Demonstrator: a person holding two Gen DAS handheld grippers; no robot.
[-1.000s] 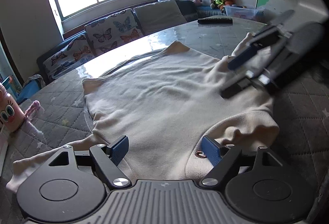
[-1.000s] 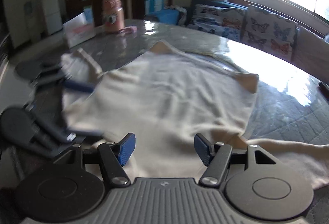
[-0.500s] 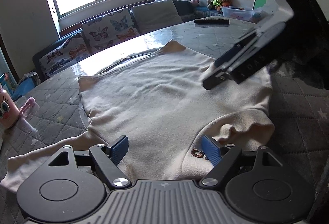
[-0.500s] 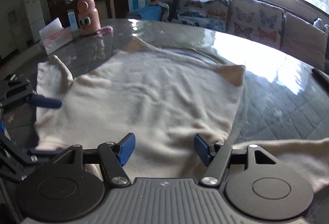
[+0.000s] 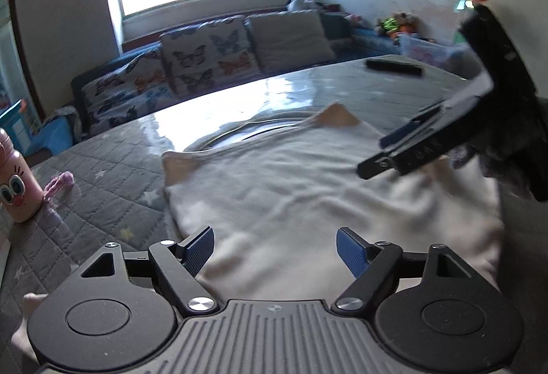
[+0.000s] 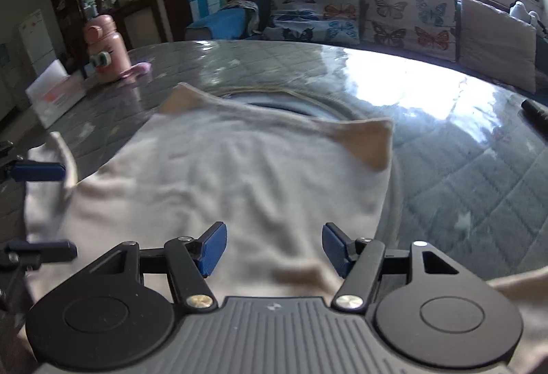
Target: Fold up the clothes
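A cream sweater (image 5: 308, 189) lies spread flat on the round grey quilted table (image 5: 113, 168). It also shows in the right wrist view (image 6: 239, 175), with a sleeve trailing off at the lower right. My left gripper (image 5: 275, 250) is open and empty above the sweater's near edge. My right gripper (image 6: 272, 249) is open and empty above the opposite near edge. The right gripper also shows in the left wrist view (image 5: 404, 151), raised over the sweater's right side. The left gripper's fingers (image 6: 34, 170) show at the left edge of the right wrist view.
A pink cartoon bottle (image 5: 15, 189) stands at the table's left. It also shows in the right wrist view (image 6: 104, 48), next to a tissue box (image 6: 54, 93). A black remote (image 5: 394, 67) lies at the far right. A sofa with butterfly cushions (image 5: 209, 55) stands behind the table.
Both grippers have lifted and tilted up from the sweater, staying open. The right gripper has risen higher over the sweater's right side. The sweater lies flat as before.
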